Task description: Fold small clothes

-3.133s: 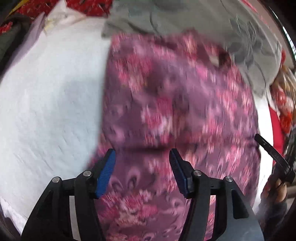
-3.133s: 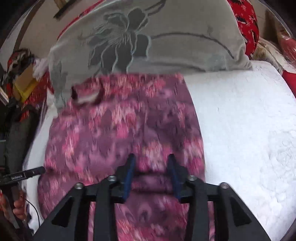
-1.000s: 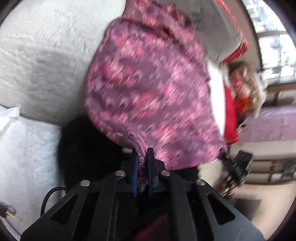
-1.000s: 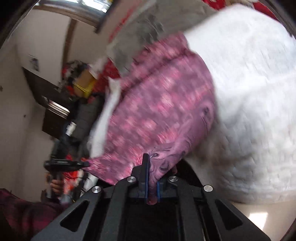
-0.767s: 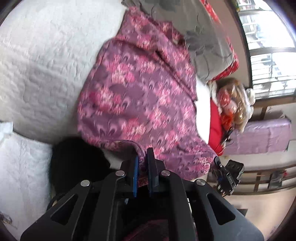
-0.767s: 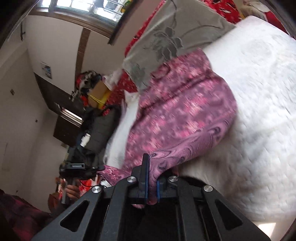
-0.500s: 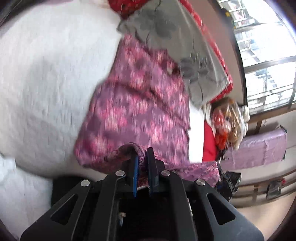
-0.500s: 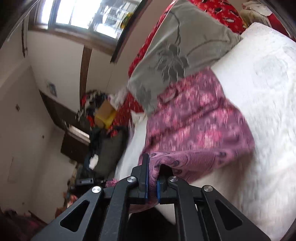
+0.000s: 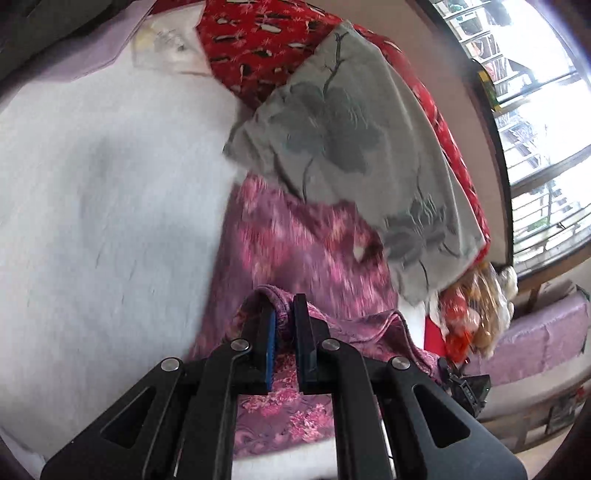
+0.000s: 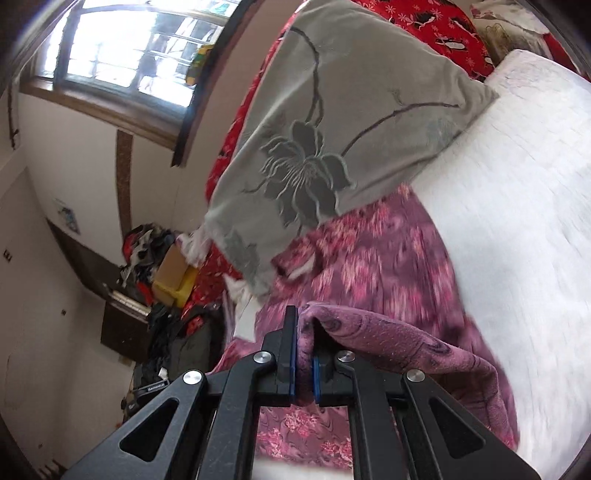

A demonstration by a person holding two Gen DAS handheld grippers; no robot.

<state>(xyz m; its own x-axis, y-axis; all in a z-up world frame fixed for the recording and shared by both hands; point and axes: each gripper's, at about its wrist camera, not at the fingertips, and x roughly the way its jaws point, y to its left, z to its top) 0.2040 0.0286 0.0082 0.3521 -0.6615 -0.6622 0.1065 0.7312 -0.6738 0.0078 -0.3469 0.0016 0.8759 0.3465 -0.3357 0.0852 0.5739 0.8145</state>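
A purple garment with pink flower print [image 9: 303,243] [image 10: 388,266] lies on a white quilted bed [image 9: 103,206] [image 10: 524,192]. Its far end reaches under a grey pillow. My left gripper [image 9: 283,314] is shut on one near corner of the garment, lifted above the cloth. My right gripper [image 10: 303,332] is shut on the other near corner, and the hem droops away to the right of its fingers [image 10: 291,332]. The lifted near edge hangs over the rest of the garment, folding it toward the pillow. The cloth below the jaws is hidden by the gripper bodies.
A grey pillow with a dark flower pattern [image 9: 354,140] [image 10: 332,129] rests on a red patterned cushion [image 9: 258,40] [image 10: 436,26] at the head of the bed. Clutter and a yellow box [image 10: 173,280] lie beside the bed. A window [image 9: 535,110] is on the wall.
Both grippers have carried the garment's near corners up and forward toward the pillow. The garment, hanging off the bed edge a second ago, now doubles over itself.
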